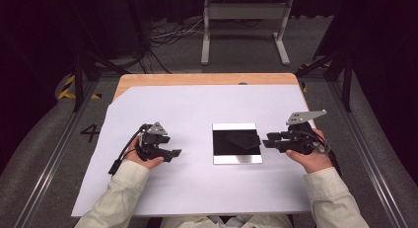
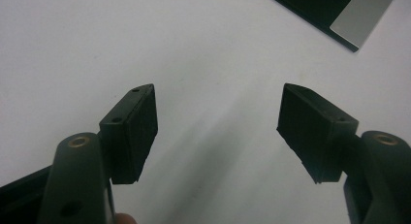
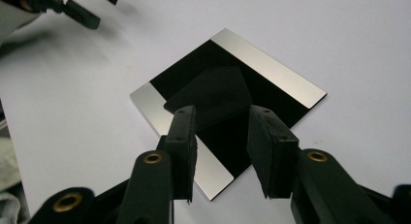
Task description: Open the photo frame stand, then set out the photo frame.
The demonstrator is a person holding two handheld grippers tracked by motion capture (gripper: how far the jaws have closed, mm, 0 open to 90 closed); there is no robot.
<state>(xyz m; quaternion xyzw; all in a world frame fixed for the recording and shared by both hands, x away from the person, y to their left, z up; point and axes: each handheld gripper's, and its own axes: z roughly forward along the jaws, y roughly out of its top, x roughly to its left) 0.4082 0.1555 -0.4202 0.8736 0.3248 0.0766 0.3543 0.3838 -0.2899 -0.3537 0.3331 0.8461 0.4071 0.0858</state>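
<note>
I am at a table covered with a white sheet [image 1: 197, 109], holding a two-jaw tong in each hand. In the middle of the sheet lies a flat square tray [image 1: 237, 160] with a black centre and silver strips along two opposite edges. On its black area rests one thin black piece [image 1: 242, 139], lying flat and turned at an angle to the tray's sides. My right gripper [image 3: 220, 136] hovers at the tray's right edge, its jaws partly apart with nothing between them, pointing at the black piece. My left gripper [image 2: 218, 122] sits well to the left of the tray over bare white sheet, jaws spread wide and empty.
</note>
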